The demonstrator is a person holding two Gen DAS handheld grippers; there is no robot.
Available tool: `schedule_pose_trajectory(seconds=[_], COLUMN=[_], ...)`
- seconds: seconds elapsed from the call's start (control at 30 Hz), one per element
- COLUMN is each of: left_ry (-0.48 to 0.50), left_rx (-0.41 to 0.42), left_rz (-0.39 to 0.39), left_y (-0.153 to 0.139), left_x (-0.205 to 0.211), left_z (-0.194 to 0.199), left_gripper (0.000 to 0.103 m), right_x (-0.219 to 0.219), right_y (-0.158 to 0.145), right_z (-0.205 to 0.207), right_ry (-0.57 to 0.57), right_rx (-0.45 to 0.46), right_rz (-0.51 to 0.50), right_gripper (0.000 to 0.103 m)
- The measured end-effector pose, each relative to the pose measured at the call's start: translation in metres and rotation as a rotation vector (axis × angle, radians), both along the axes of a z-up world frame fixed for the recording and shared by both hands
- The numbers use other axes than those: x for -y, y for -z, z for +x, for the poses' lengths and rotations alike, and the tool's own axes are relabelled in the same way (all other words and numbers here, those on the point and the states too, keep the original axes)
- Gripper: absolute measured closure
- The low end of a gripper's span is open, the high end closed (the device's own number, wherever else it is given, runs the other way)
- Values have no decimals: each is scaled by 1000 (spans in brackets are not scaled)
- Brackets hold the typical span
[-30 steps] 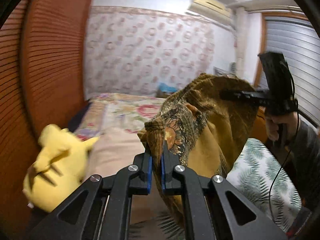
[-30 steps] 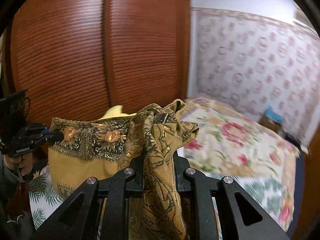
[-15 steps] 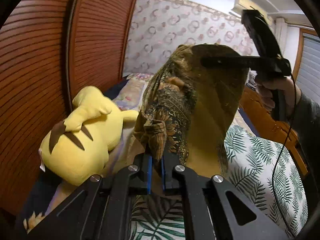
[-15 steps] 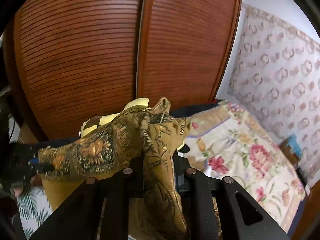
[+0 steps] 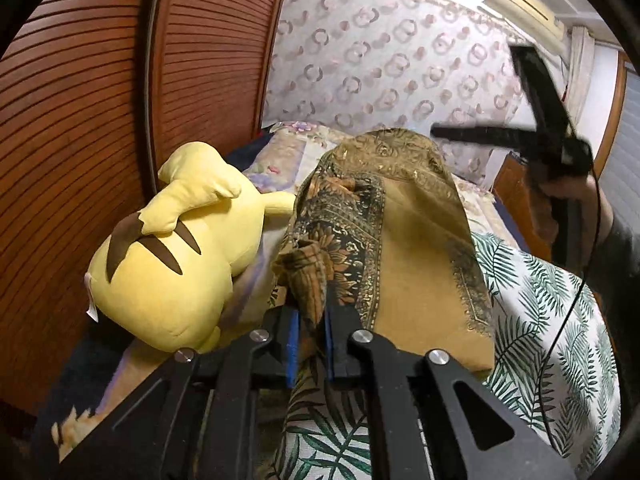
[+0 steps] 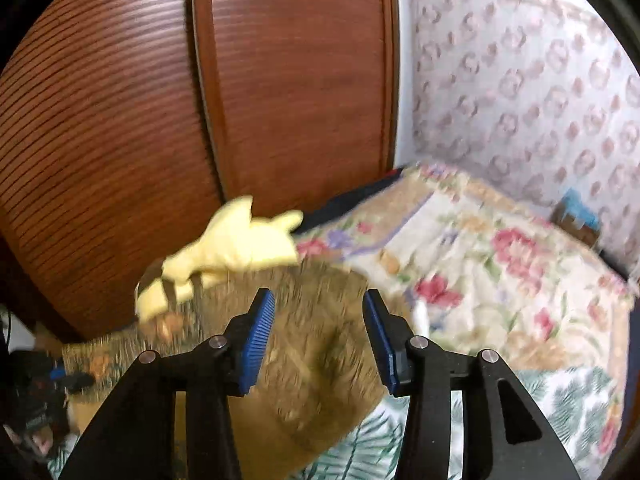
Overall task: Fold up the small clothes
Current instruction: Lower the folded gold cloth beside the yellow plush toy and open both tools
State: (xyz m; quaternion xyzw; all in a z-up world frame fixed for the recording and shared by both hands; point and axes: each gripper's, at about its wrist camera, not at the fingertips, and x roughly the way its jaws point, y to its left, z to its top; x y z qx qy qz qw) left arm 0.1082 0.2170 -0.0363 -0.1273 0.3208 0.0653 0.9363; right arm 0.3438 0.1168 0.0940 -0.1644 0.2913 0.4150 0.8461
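A mustard-brown cloth (image 5: 416, 240) with a dark floral border hangs from my left gripper (image 5: 310, 320), which is shut on a bunched corner of it. The cloth drapes down onto the leaf-print bedding (image 5: 552, 320). My right gripper (image 6: 318, 320) is open and empty, with the same cloth (image 6: 312, 344) blurred below its blue pads (image 6: 260, 336). In the left wrist view the right gripper (image 5: 440, 133) is up and to the right, clear of the cloth. The left gripper also shows in the right wrist view (image 6: 86, 380) at the cloth's lower left corner.
A yellow plush toy (image 5: 172, 256) lies on the bed left of the cloth, against the brown slatted wardrobe doors (image 5: 80, 120). A floral bedspread (image 6: 500, 272) covers the far part of the bed. Patterned wallpaper (image 5: 400, 60) lies behind.
My right gripper has opened and let go of the cloth, which has dropped from it. My left gripper still holds its corner and now sits lower.
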Motion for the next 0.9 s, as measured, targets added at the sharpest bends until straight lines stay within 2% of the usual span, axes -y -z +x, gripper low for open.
schedule_pose_trajectory(seconds=[0.03,0.1,0.17,0.23,0.3,0.43,0.6,0.77,0.83,0.9], left_ry=[3,15,23,26,37,78,139,209,234,247], left_rx=[3,15,32,47,68,87,113,127,143,158], left_rz=[5,9,22,55,70,107,118,112,113,126], left_y=[-1,-5,-11,-20,-27,-41,-51,-59,-63,-68], left_x=[0,2,4,9,14,34,67,108,123,140], left_z=[-1,-3,-6,-9,-12,-14,-12,-9,-10,-10], left_gripper=[84,63,58,48,27,24,23,23,23,23], right_x=[-2,-8,-14,-15,-13,7,90,173,200,227], right_y=[11,31,50,59,56,42,23,18,15,12], right_z=[1,8,14,22,28,6,-73,-156,-185,-211], right_ry=[-4,-1,25,34,46,84,138,266,303,350], right_rx=[-19,-57,-68,-112,-150,-91,1,109,121,131], right_rz=[-17,-50,-71,-34,10,8,84,134,151,180], right_gripper=[55,55,55,55,55,55,55,55,49,37])
